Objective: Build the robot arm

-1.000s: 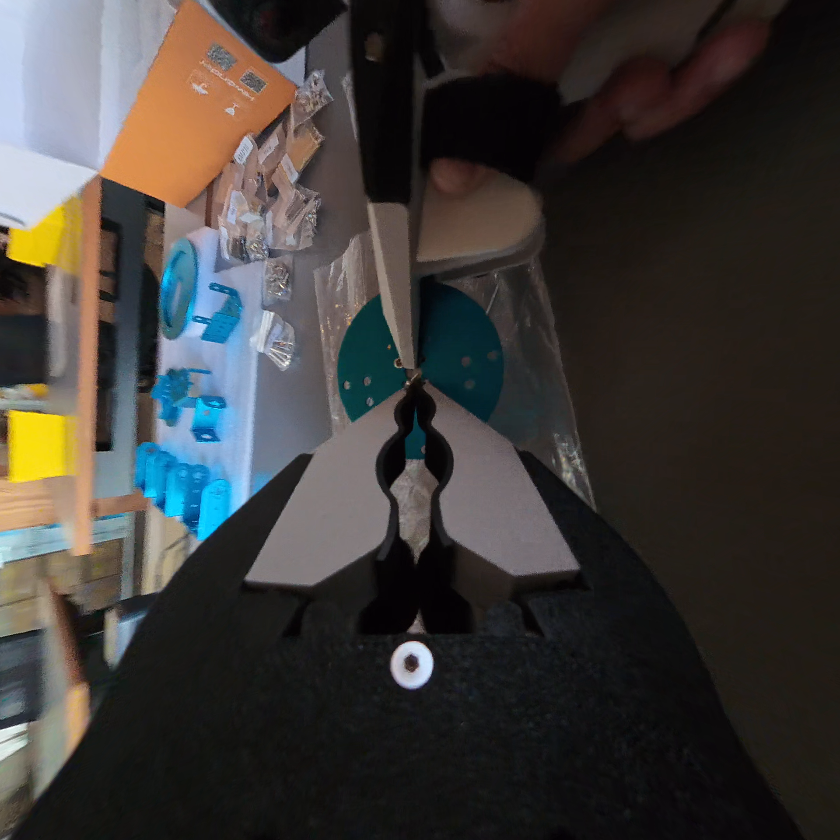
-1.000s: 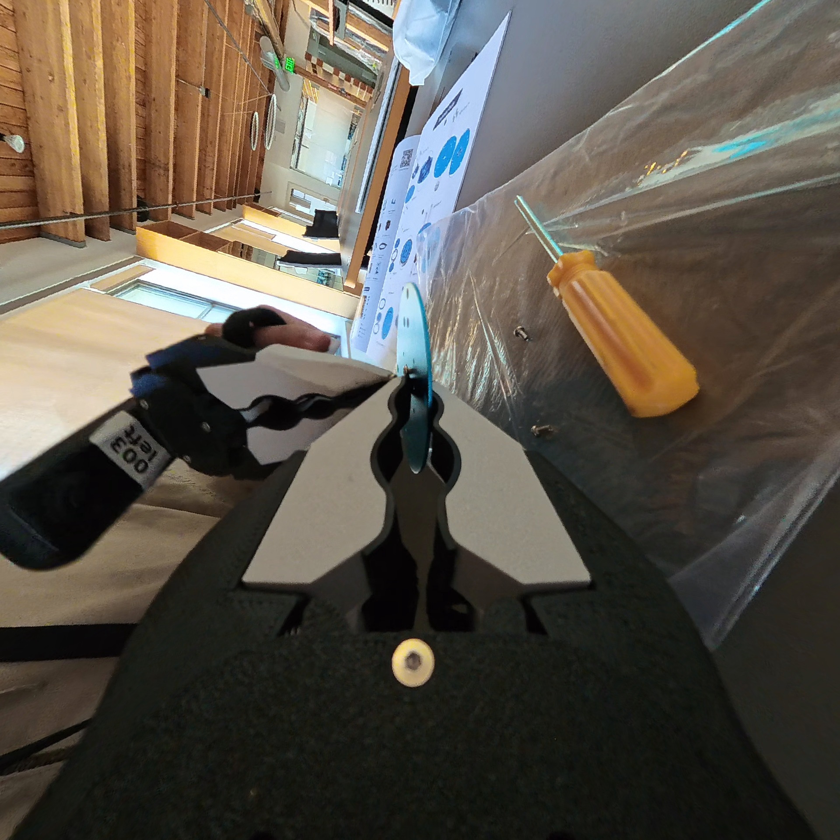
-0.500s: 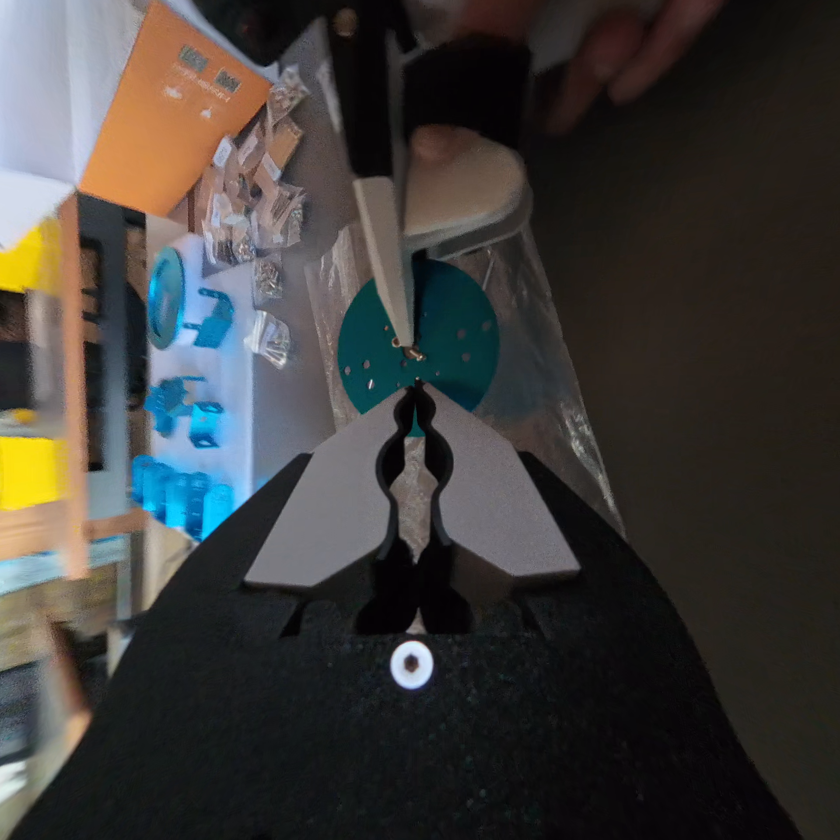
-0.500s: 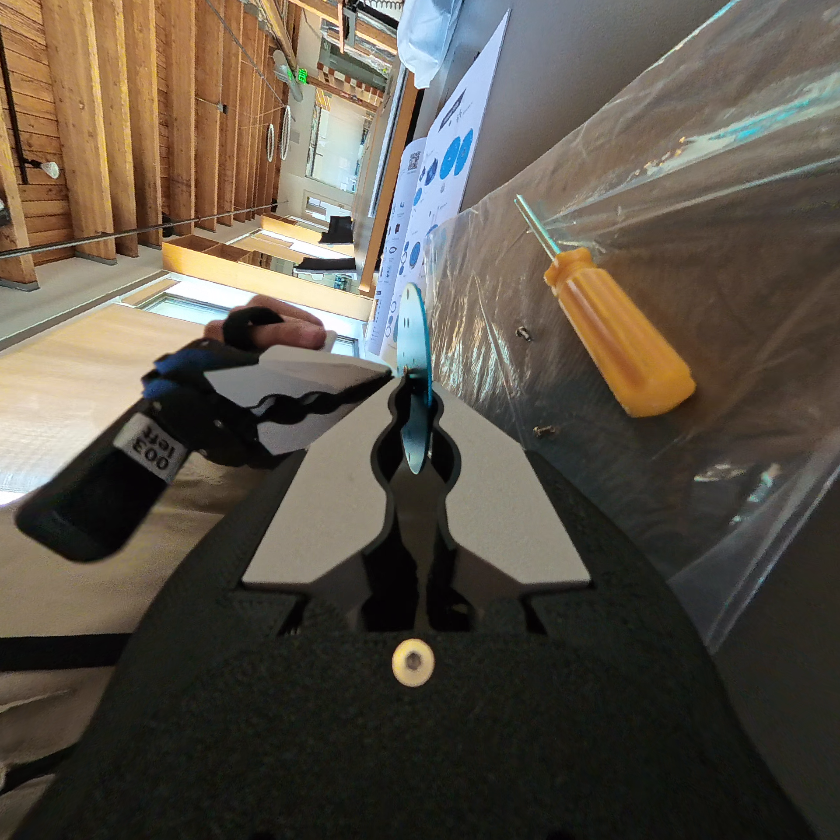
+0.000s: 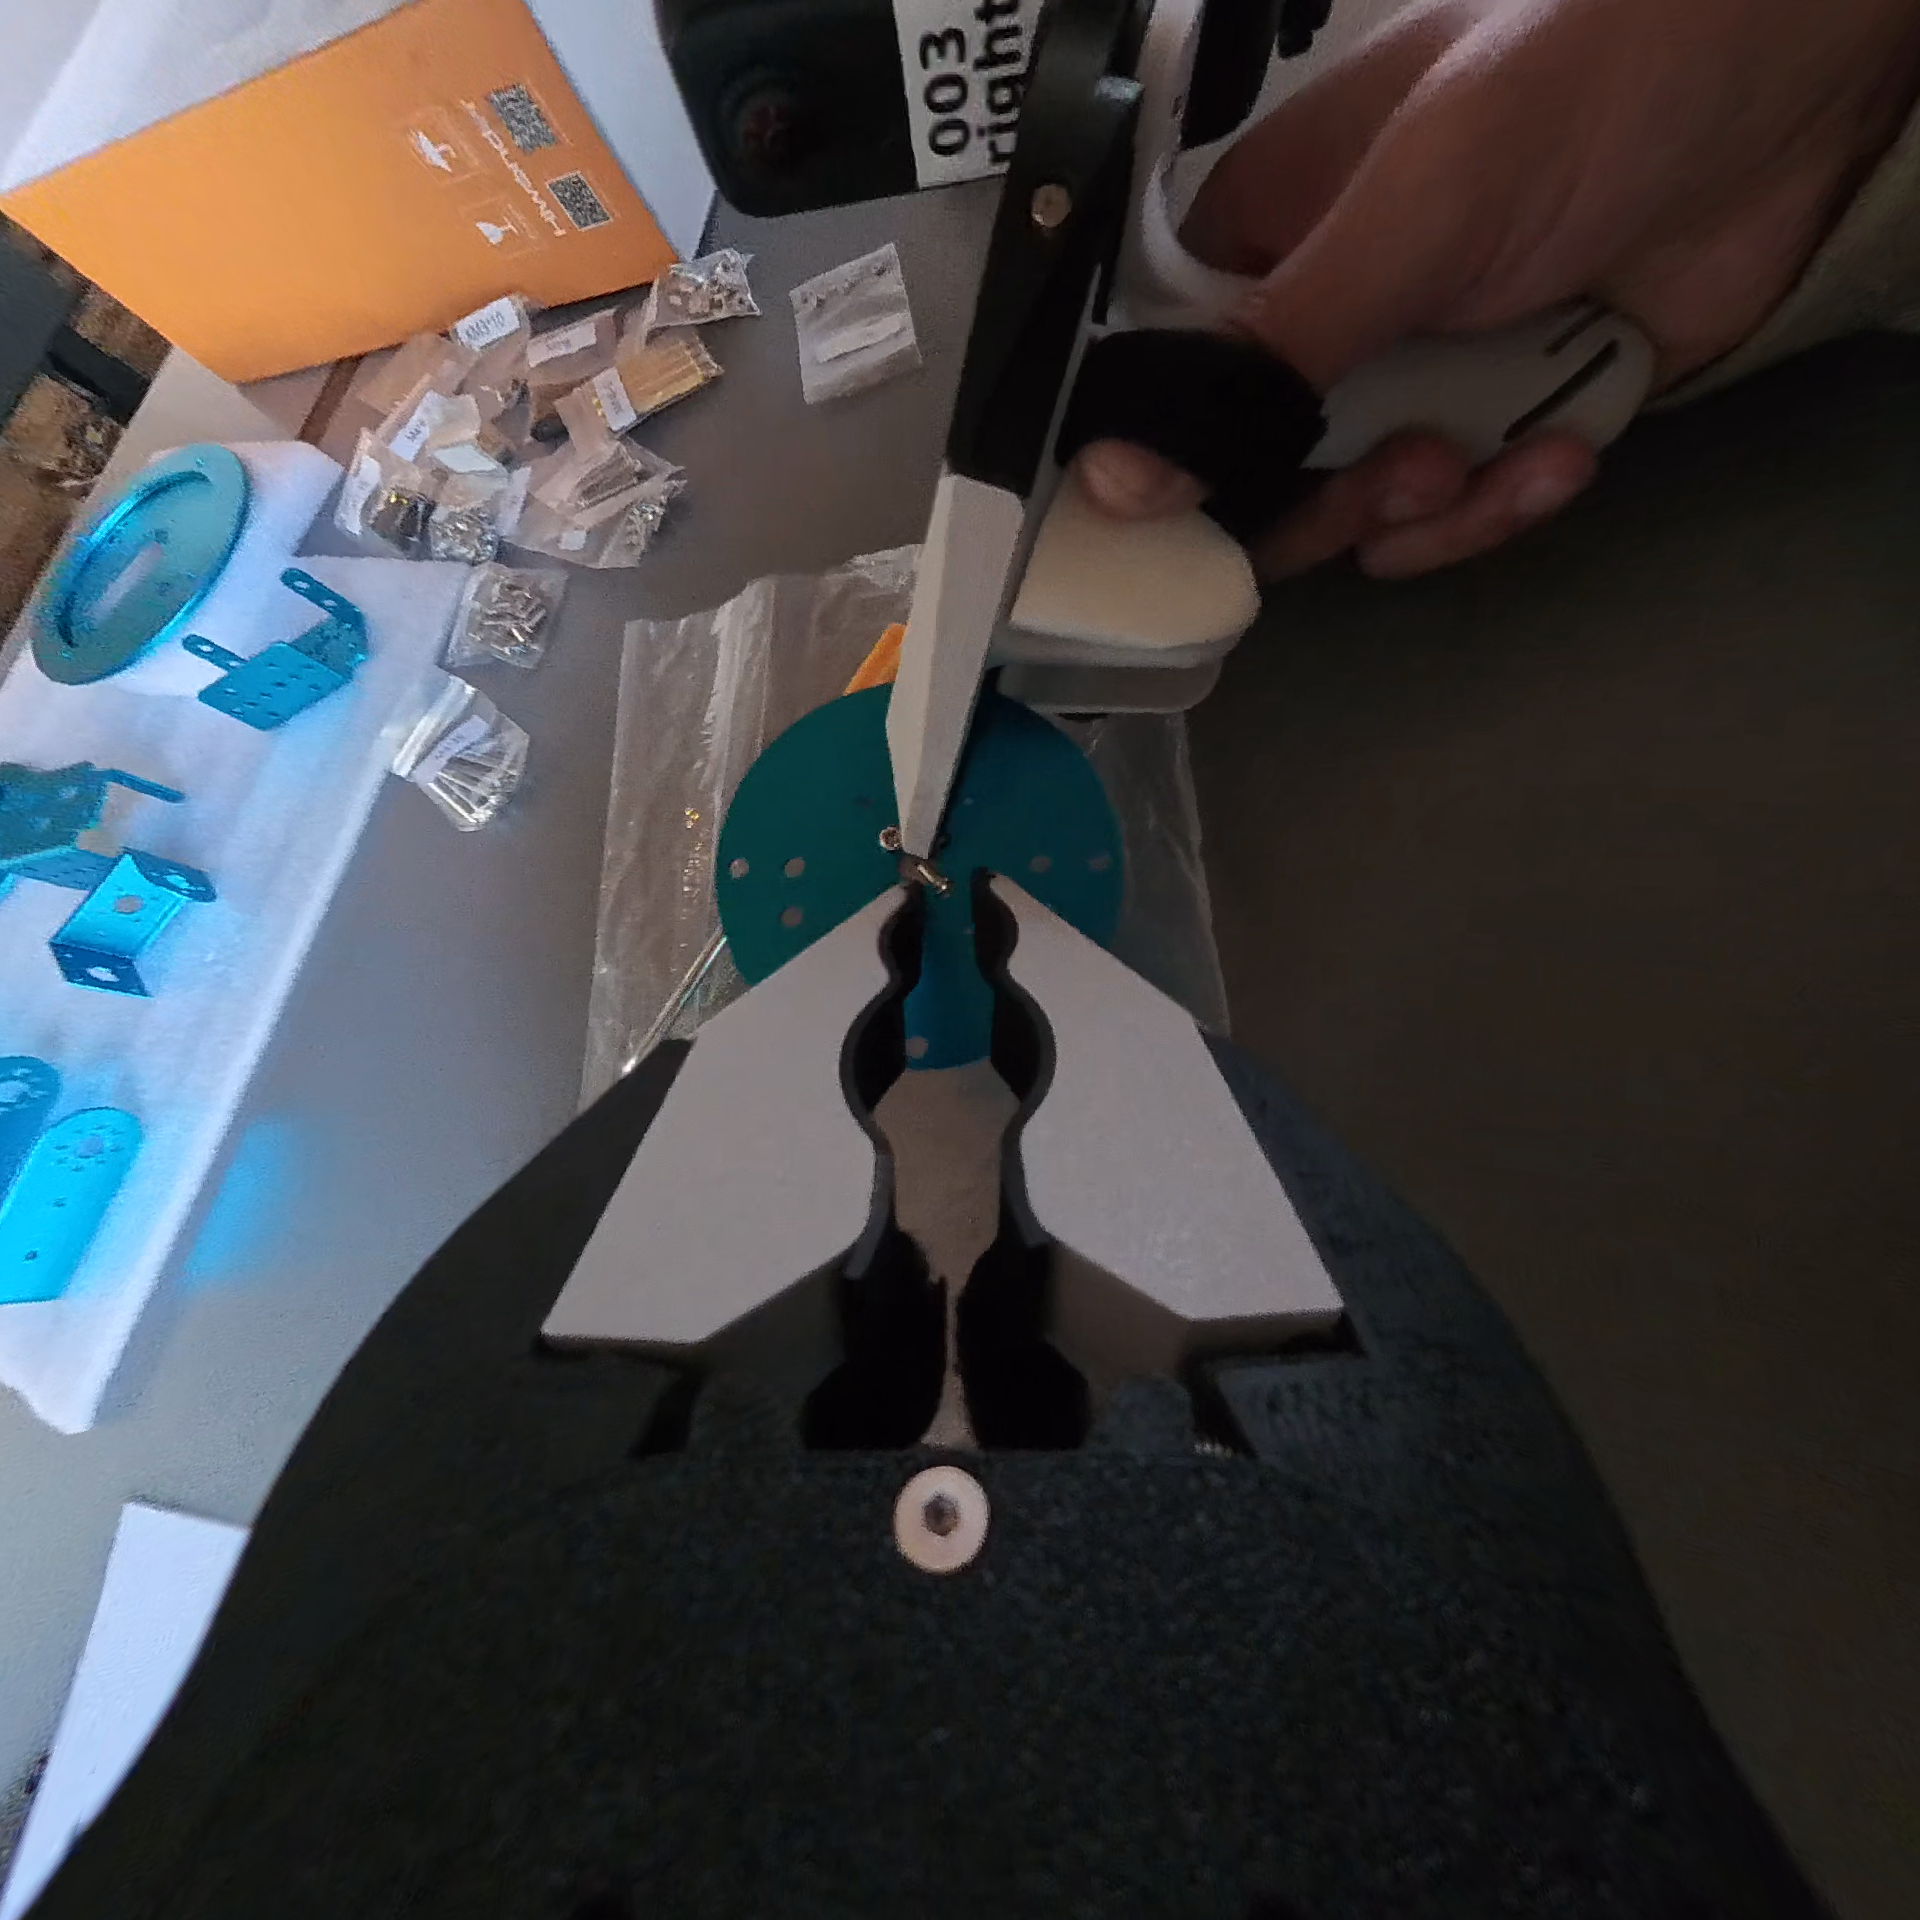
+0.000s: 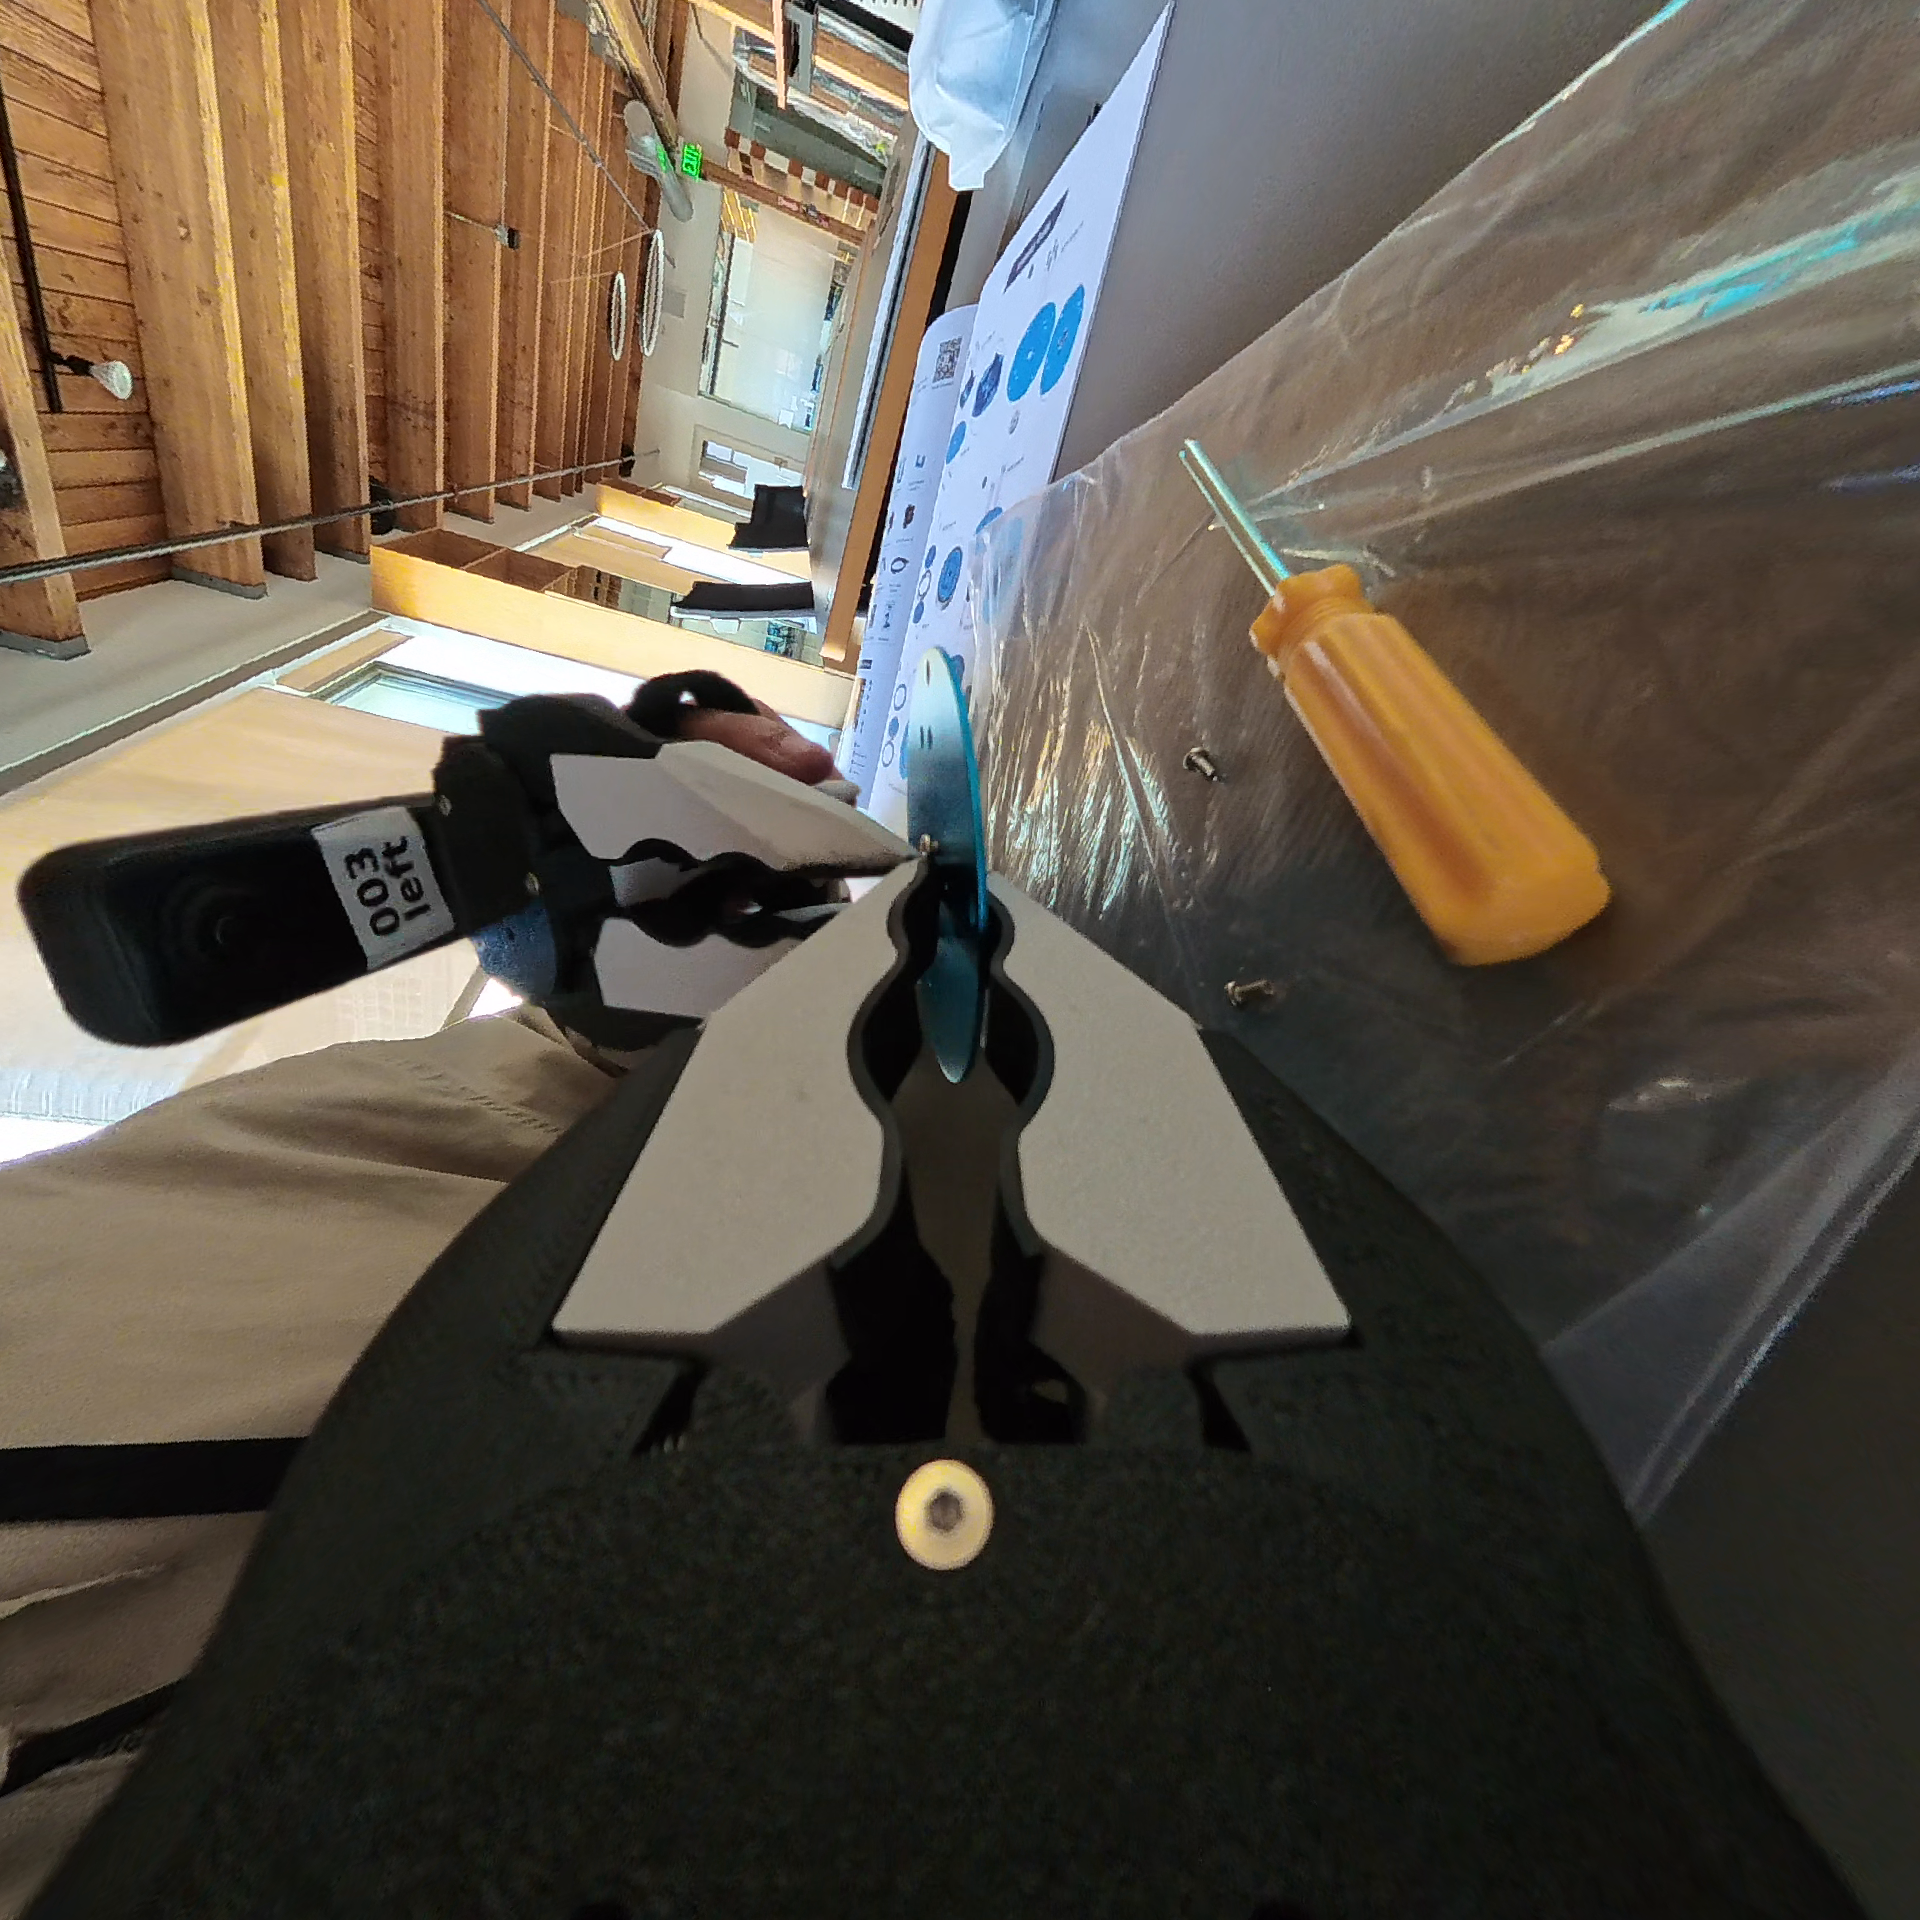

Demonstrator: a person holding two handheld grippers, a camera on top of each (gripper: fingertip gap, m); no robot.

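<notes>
My right gripper (image 6: pixel 951 894) is shut on the lower edge of a teal-blue round plate (image 6: pixel 951 790) with several small holes and holds it upright, edge-on. In the left wrist view the plate (image 5: pixel 821 831) faces me, with the right gripper (image 5: pixel 920 823) coming down from above. My left gripper (image 5: pixel 943 888) has its jaws slightly apart, tips almost on the plate's face. A small silver screw (image 5: pixel 928 871) sits at the plate just ahead of those tips. The right wrist view shows the left gripper (image 6: pixel 909 860) coming in from the left, with the screw (image 6: pixel 928 847) at the plate.
An orange-handled screwdriver (image 6: pixel 1423 769) and two loose screws (image 6: pixel 1203 764) lie on a clear plastic bag (image 6: pixel 1558 520) behind the plate. An instruction sheet (image 6: pixel 1039 343) lies beyond. Left are hardware packets (image 5: pixel 540 457), blue brackets (image 5: pixel 281 665) on white foam, and an orange box (image 5: pixel 343 177). Only a small space, under 4 cm, lies between the two pairs of fingers.
My left gripper's jaws have parted a little and the screw now sits at the plate ahead of the tips. The left view has tilted and drawn closer. The right gripper still grips the plate.
</notes>
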